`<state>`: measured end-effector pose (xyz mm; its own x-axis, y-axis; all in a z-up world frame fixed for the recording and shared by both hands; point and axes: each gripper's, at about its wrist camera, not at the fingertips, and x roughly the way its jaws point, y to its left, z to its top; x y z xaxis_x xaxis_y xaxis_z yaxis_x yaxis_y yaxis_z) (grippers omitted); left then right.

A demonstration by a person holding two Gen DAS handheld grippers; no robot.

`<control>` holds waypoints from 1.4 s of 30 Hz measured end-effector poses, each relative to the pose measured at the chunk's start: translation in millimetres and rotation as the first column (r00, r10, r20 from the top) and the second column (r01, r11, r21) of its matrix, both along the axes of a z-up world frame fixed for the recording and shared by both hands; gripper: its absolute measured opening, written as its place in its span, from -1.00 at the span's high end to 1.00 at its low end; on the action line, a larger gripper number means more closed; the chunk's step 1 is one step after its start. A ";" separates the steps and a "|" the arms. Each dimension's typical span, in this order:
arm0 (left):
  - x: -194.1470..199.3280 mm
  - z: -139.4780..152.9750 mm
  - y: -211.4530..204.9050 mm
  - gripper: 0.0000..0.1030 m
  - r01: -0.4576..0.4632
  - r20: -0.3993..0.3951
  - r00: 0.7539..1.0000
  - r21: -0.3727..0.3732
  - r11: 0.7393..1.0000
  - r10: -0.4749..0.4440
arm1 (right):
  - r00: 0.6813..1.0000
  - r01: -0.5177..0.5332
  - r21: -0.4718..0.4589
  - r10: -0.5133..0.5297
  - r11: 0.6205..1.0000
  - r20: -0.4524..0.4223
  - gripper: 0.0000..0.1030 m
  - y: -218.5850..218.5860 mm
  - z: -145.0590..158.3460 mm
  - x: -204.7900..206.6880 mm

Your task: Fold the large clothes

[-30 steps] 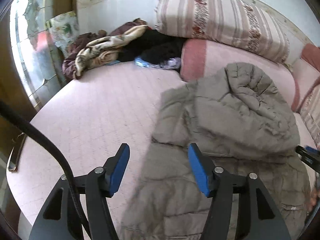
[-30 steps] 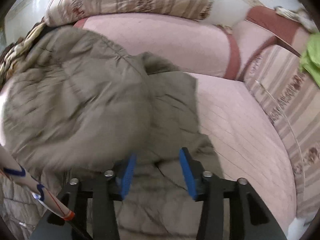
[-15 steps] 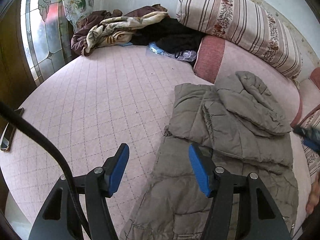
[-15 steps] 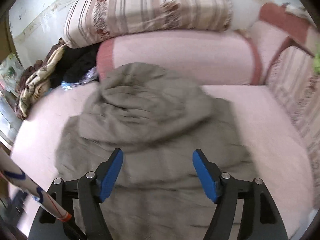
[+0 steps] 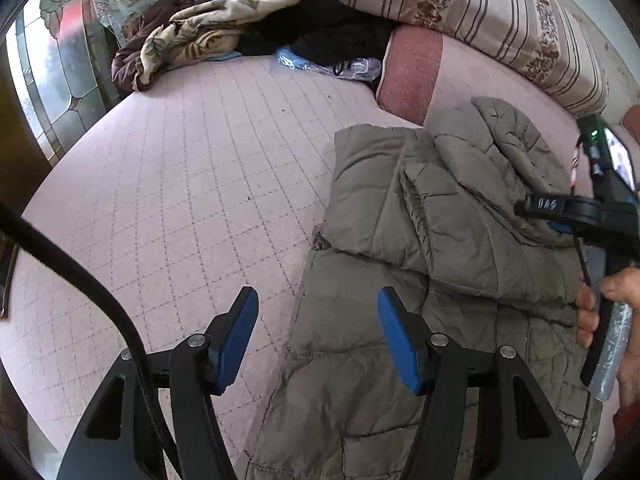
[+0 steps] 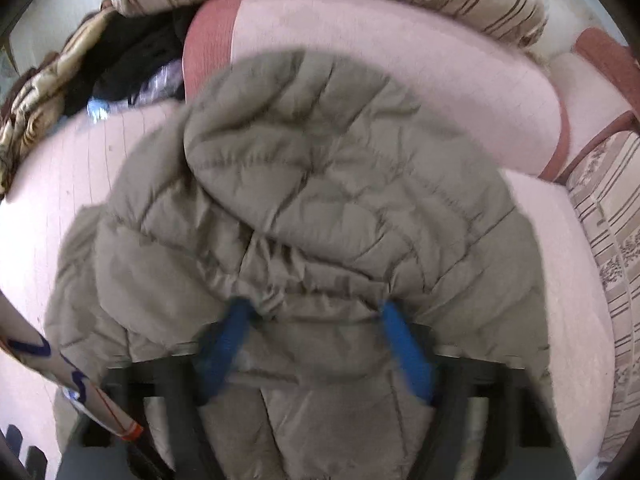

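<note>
- The grey-brown padded jacket (image 5: 440,240) lay on the pink quilted bed cover (image 5: 180,200), in the lower right of the left wrist view, with its hood (image 6: 320,152) folded over the body.
- Its long axis ran from the bottom of the frame up toward the pink bolster (image 5: 412,68), the hood end pointing to the bolster.
- The right gripper (image 6: 316,344) was closing, with a bunched fold under the hood between its blue fingers; the picture was blurred, so a firm pinch could not be confirmed.
- The left gripper (image 5: 318,340) hovered over the jacket's left edge with its fingers spread and nothing between them.
- Risk, in my judgement: the thick slippery filling could slide out of a shallow pinch, and the hood would then unfold.
</note>
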<state>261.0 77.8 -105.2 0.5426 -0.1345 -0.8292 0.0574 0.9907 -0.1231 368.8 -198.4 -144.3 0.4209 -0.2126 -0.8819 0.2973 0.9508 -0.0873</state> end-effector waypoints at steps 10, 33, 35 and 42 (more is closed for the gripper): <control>-4.4 1.6 3.2 -0.18 0.004 0.002 1.000 -0.018 1.000 -0.004 | 0.996 -0.049 0.057 0.045 0.997 0.079 0.99 14.7 38.6 -40.4; -6.7 0.3 18.5 -0.18 -0.020 -0.019 1.000 -0.092 0.996 0.018 | 0.968 0.131 0.112 -0.151 0.985 0.200 -0.49 -48.0 59.4 -85.5; -5.4 -1.5 17.2 -0.18 -0.017 -0.023 1.000 -0.089 0.996 0.015 | 0.955 0.190 0.156 -0.219 0.969 0.199 -0.52 -74.8 54.1 -80.2; 3.6 -8.4 6.7 -0.18 0.005 -0.050 0.999 -0.083 0.997 -0.009 | 0.877 0.329 0.538 -0.463 0.776 0.131 -0.57 -157.3 11.0 -69.8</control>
<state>264.5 84.5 -113.5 0.4991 -0.2074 -0.8414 0.0561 0.9766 -0.2075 299.0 -355.7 -133.3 0.6085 0.0182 -0.7933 0.6043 0.6374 0.4782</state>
